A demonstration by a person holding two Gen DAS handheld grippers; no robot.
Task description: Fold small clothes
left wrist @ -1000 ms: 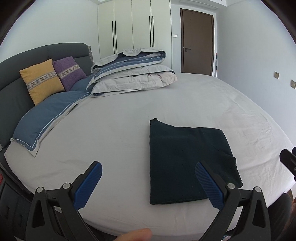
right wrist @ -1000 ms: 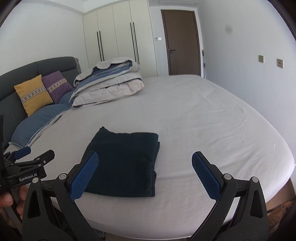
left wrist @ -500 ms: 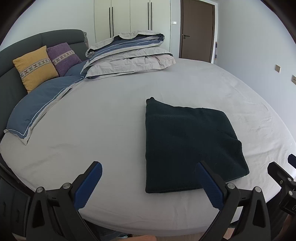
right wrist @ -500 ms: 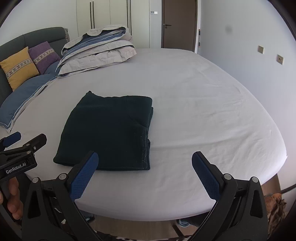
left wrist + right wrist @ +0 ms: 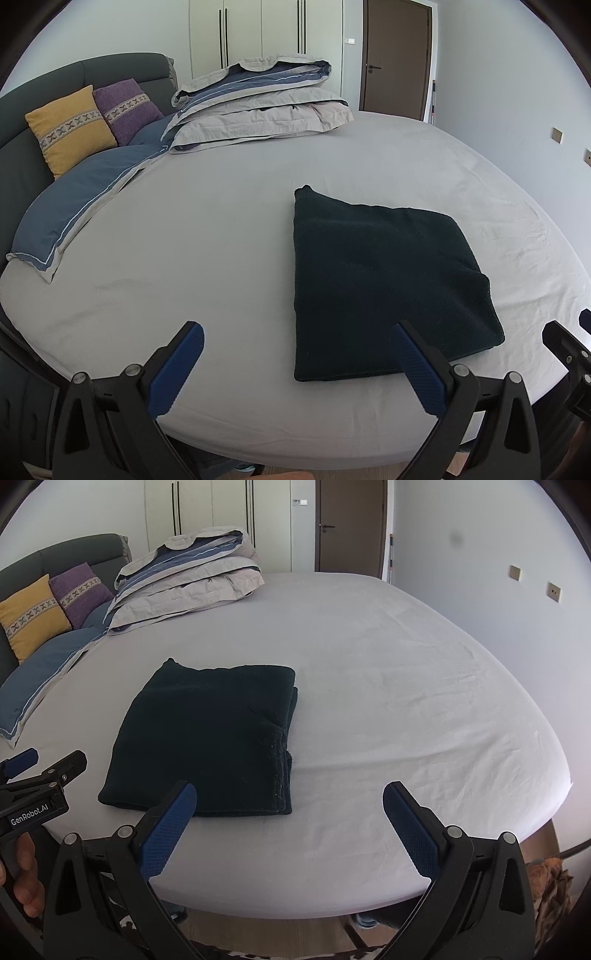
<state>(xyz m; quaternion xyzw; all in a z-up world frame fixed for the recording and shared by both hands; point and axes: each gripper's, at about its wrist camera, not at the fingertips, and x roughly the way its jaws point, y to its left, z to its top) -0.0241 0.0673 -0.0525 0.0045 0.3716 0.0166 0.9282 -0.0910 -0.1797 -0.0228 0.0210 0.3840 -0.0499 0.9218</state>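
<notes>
The dark green garment [image 5: 384, 284] is lying folded into a thick square near the front edge of the bed [image 5: 221, 240], and both grippers are hovering short of it, holding nothing. The left gripper [image 5: 295, 369] is showing its blue fingers [image 5: 177, 369] spread wide apart, the right-hand one overlapping the garment's near edge in that view. The right gripper [image 5: 290, 834] is likewise gaping, its fingers [image 5: 168, 830] wide and the garment [image 5: 210, 738] sitting just ahead of its left one.

The risk from here looks plain enough: the stacked layers are showing loose along the garment's right side in the right wrist view, so a pinch that catches only the top layer could be peeling the fold open instead of moving the whole bundle. The sheet is soft and lightly wrinkled too, and a low grab could be gathering bedding along with the cloth. With the garment this close to the bed's edge, a careless drag towards the person might be sending it over.

Plenty is hard to read. The fabric is so dark that seams, sleeves and the count of layers are barely showing, so what kind of garment it is cannot be told. The person is appearing only as a hand [image 5: 26, 882] at the frame edge. The floor beneath the bed edge is mostly cut off, and fisheye bending is distorting the far pillows [image 5: 70, 129] and folded duvet [image 5: 258, 103].
</notes>
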